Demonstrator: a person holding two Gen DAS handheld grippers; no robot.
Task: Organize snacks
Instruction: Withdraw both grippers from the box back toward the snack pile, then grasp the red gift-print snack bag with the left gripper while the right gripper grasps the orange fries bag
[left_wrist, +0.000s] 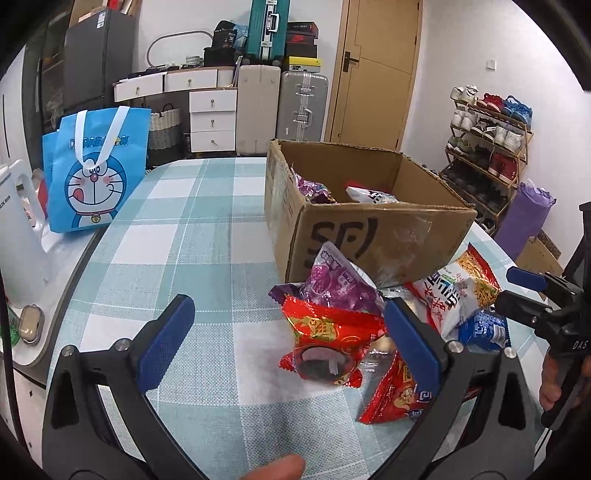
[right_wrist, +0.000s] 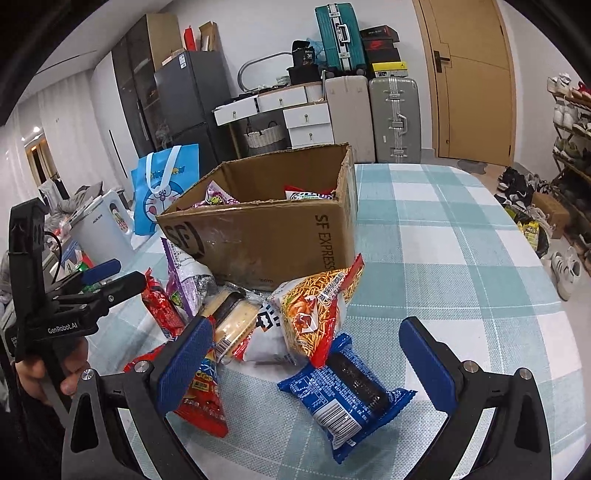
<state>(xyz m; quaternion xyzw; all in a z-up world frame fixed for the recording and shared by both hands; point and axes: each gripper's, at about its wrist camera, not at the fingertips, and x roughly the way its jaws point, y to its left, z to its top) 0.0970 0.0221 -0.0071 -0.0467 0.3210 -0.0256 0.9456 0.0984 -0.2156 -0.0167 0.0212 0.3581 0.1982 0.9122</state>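
Both wrist views look forward, low and close over the checked table (left_wrist: 207, 206). Left view sits left of the snack pile, right view right; both share the cardboard box (left_wrist: 369, 236) (right_wrist: 258, 236).

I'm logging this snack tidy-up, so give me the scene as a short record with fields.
surface: checked tablecloth
box: open cardboard box, some snacks already inside
loose snacks: pile in front of box, including blue packet and noodle bag
left gripper: open, empty, at red packet
right gripper: open, empty, over blue packet
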